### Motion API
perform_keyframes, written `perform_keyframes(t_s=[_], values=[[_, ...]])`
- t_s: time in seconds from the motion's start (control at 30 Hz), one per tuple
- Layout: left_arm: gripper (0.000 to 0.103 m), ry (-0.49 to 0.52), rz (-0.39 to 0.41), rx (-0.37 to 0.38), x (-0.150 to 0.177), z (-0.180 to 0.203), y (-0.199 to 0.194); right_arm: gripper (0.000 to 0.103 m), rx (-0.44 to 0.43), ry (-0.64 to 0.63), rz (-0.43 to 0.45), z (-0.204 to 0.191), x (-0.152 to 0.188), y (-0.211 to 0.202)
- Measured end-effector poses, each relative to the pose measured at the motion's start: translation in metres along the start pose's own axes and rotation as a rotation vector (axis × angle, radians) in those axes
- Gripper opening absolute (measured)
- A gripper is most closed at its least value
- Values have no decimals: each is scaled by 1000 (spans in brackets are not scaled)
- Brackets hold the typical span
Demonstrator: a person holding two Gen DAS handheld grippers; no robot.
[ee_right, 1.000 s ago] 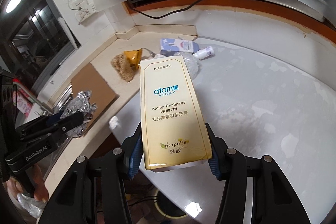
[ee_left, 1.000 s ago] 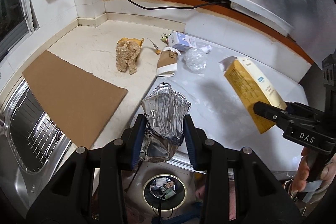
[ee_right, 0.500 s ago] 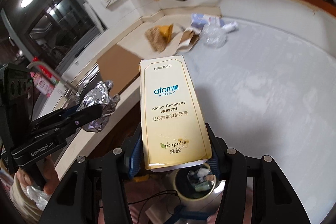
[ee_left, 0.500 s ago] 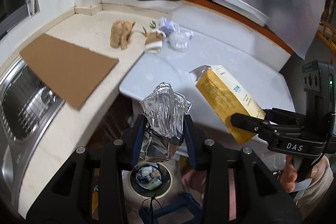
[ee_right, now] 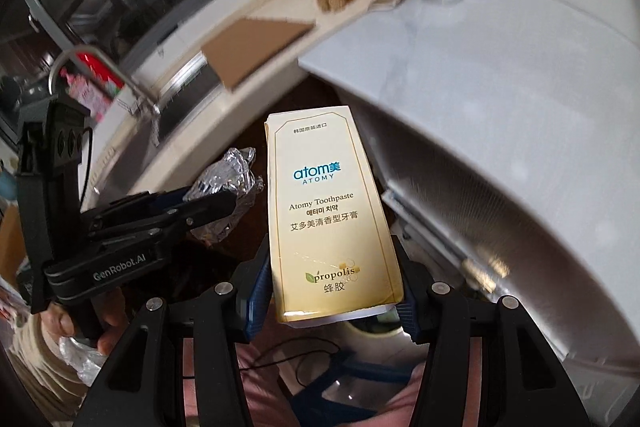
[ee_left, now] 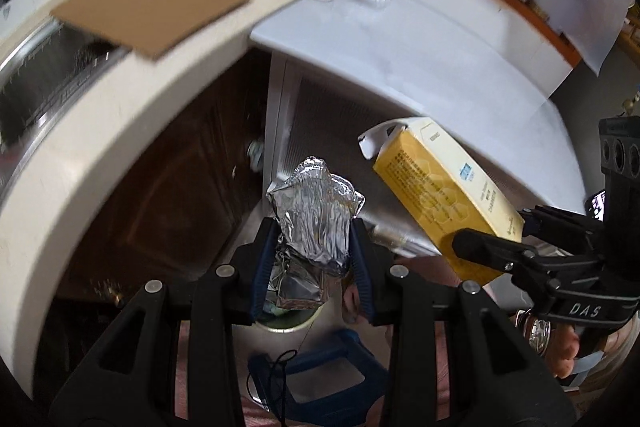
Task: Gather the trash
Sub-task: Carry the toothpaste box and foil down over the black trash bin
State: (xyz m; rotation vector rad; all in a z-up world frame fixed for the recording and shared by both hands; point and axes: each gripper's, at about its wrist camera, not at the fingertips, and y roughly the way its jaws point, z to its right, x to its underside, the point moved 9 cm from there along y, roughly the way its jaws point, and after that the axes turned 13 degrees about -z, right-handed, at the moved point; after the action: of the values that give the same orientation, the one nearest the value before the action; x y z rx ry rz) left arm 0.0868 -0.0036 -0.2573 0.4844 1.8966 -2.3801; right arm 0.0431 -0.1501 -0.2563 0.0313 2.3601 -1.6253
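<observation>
Foil [ee_left: 316,203] clenched in the left gripper [ee_left: 312,251] and box [ee_right: 328,219] in the right gripper [ee_right: 332,291], jaws closed on each, held off the tabletop [ee_left: 420,59] above the bin [ee_left: 288,323], presumably for dropping.

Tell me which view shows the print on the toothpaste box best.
The right wrist view: the box faces the camera in the right claw, its front print sharp. The left wrist view shows only its yellow side, tilted, the small print unreadable.
</observation>
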Motion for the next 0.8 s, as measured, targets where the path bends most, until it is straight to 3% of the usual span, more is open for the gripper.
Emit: perform_keyframes(t_s=[0.27,0.7,0.8], values=[[33,-12,-44,-17,44,-11,52,53,50,12,-131,8,44,80],[33,-140,-191,-3,85,-49,167,53,23,157,-357,58,77,229],[33,-156,-223,-13,93,-58,192,53,60,155,-384,69,81,261]])
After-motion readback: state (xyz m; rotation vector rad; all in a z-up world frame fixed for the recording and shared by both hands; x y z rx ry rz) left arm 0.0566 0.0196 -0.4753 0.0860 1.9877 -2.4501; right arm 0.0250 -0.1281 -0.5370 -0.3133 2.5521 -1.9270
